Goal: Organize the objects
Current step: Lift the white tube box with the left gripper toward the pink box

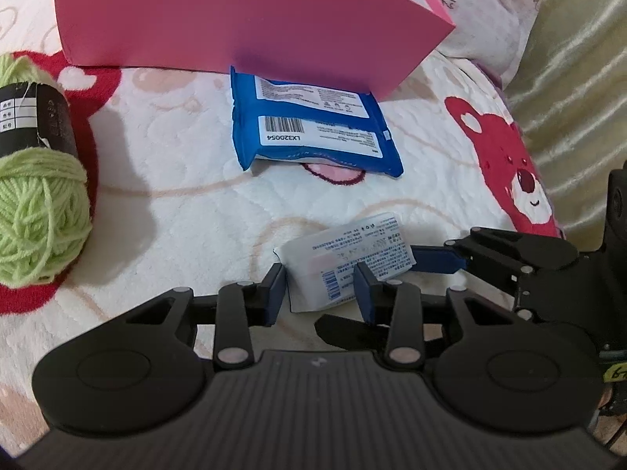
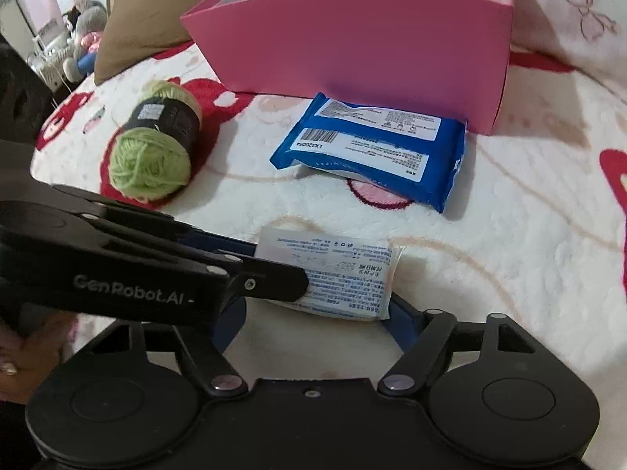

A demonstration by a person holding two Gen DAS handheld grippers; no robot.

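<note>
i have both tongs down on a fleecy white blanket (image 1: 188, 211) printed with red bears, and both meet at the same small white packet (image 1: 347, 260) covered in fine print.

my left gripper (image 1: 319, 293) is closed on that packet: its two blue pads press the packet's near end from either side, and the jaws stand narrow. in the right wrist view the left gripper (image 2: 282, 274) comes in from the left, its black finger lying across the packet's (image 2: 333, 274) left part.

my right gripper (image 2: 313, 321) stands wide around the packet. one blue pad shows at the packet's lower right corner, and the other is hidden behind the left tool, so i cannot tell whether the pads actually press on it. from the left wrist view, a blue finger of the right gripper (image 1: 439, 260) touches the packet's right end.

beyond the packet lies a blue pack of wipes (image 1: 313, 129), barcode side up, its far edge against the pink box (image 1: 235, 19), which stands open-topped at the back. a ball of light green yarn (image 1: 35, 188) with a black label band sits well to the left, on a red patch of the blanket. a brown pillow (image 2: 156, 4) lies at the far left in the right wrist view.
</note>
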